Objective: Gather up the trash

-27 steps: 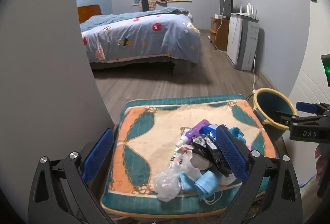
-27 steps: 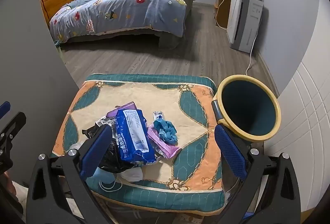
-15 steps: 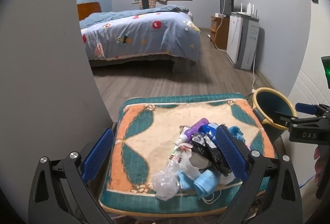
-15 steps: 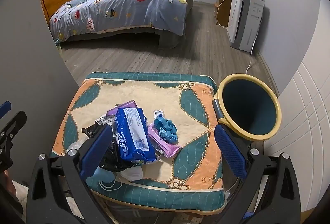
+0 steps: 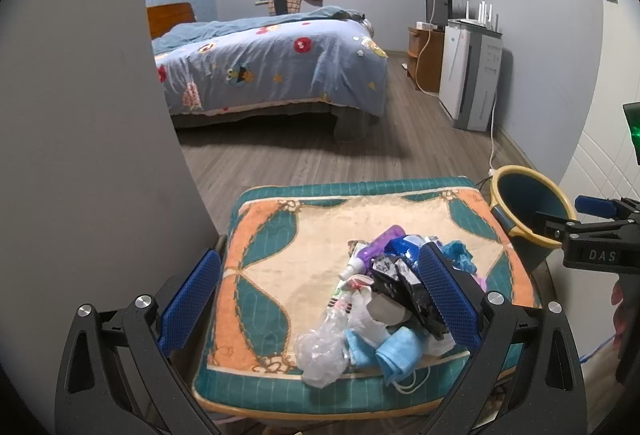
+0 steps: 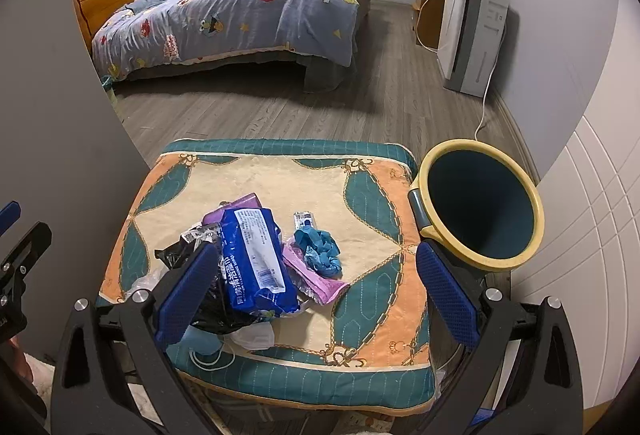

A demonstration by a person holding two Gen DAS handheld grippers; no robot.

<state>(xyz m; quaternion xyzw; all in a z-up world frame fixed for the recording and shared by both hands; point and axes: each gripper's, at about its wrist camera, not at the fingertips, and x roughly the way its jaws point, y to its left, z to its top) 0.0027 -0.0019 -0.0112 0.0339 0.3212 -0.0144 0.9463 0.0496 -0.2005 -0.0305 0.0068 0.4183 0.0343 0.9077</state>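
Observation:
A heap of trash lies on the patterned cushion (image 5: 280, 267) (image 6: 372, 203): a blue wet-wipe pack (image 6: 256, 263), black plastic bag (image 5: 404, 283), purple bottle (image 5: 376, 243), clear crumpled plastic (image 5: 320, 351), light blue face mask (image 5: 396, 359), crumpled blue glove (image 6: 320, 247) and pink wrapper (image 6: 316, 279). A dark blue bin with a yellow rim (image 6: 480, 207) (image 5: 528, 211) stands at the cushion's right edge. My left gripper (image 5: 316, 299) is open above the cushion's near left. My right gripper (image 6: 316, 291) is open above the heap. Nothing is held.
A bed with a blue patterned cover (image 5: 272, 71) stands across the wooden floor. A white appliance (image 6: 472, 39) with a cable, a TV and a wooden stand line the right wall. A grey wall (image 5: 92, 115) rises close on the left.
Both views have shifted only slightly; the left gripper has drawn back a little from the cushion. Both grippers stay open and the trash has not moved.

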